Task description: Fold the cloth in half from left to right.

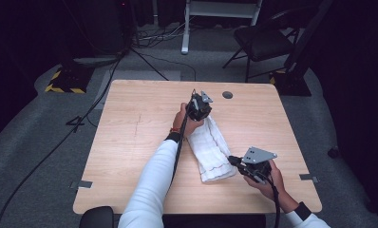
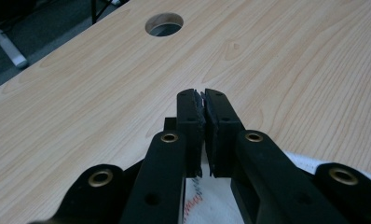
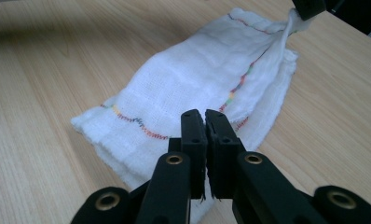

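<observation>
- Right tool (image 1: 235, 161), nearest at about 5 o'clock on the light wooden tabletop (image 1: 130, 142): jaws pinched together on the near corner of the white woven cloth with a multicoloured stitched line (image 1: 211, 149).
- The cloth lies folded at the centre, stretching toward 12 o'clock.
- Left tool (image 1: 202, 116), farther off: jaws fully closed, gripping the cloth's far corner.

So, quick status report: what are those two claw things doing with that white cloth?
Left gripper shut on far corner of white folded cloth with coloured stitching. Right gripper shut on near edge. Wooden table around it bare.
</observation>
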Available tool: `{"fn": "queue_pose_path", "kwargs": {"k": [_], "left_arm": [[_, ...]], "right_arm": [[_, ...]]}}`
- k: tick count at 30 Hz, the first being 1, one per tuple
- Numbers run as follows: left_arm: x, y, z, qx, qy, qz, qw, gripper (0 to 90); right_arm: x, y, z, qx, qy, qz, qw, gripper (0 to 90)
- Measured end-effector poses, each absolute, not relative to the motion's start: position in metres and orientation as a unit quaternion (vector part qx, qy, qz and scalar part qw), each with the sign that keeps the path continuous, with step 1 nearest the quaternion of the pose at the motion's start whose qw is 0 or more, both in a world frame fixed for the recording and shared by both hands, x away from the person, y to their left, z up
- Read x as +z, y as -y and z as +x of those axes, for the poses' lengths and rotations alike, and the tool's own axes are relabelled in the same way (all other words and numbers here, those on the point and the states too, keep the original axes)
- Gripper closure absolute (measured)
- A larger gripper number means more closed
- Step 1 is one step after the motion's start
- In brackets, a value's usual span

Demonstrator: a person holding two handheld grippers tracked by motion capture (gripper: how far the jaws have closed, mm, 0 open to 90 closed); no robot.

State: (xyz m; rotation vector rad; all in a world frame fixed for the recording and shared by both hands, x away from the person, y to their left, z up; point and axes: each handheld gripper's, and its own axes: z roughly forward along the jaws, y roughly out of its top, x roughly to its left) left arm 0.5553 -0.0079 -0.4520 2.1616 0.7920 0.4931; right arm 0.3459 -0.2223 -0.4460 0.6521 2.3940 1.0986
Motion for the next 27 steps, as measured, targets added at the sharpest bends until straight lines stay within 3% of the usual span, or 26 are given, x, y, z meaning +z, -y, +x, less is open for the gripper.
{"fn": "queue_pose_path", "kwargs": {"k": [7, 9, 12, 18, 20, 24, 27], "left_arm": [[-0.455, 0.018, 0.554, 0.195, -0.305, 0.853, 0.377, 82.7], [-0.452, 0.017, 0.552, 0.197, -0.305, 0.852, 0.377, 80.1], [-0.443, 0.013, 0.543, 0.195, -0.289, 0.854, 0.386, 75.9], [-0.427, -0.002, 0.521, 0.215, -0.287, 0.848, 0.39, 53.7], [-0.422, -0.01, 0.516, 0.199, -0.299, 0.844, 0.4, 41.2], [-0.422, -0.023, 0.488, 0.176, -0.271, 0.859, 0.398, 29.3], [-0.427, -0.03, 0.462, 0.171, -0.245, 0.871, 0.391, 25.9]], "right_arm": [[-0.459, 0.222, 0.348, 0.37, -0.876, 0.24, 0.197, 85.4], [-0.462, 0.221, 0.348, 0.359, -0.88, 0.243, 0.195, 79.6], [-0.465, 0.223, 0.349, 0.35, -0.879, 0.254, 0.2, 78.7], [-0.468, 0.237, 0.352, 0.343, -0.874, 0.28, 0.202, 70.2], [-0.466, 0.241, 0.353, 0.343, -0.871, 0.285, 0.207, 67.8], [-0.462, 0.25, 0.356, 0.354, -0.862, 0.297, 0.208, 63.1], [-0.463, 0.254, 0.36, 0.354, -0.861, 0.301, 0.208, 60.0]]}}
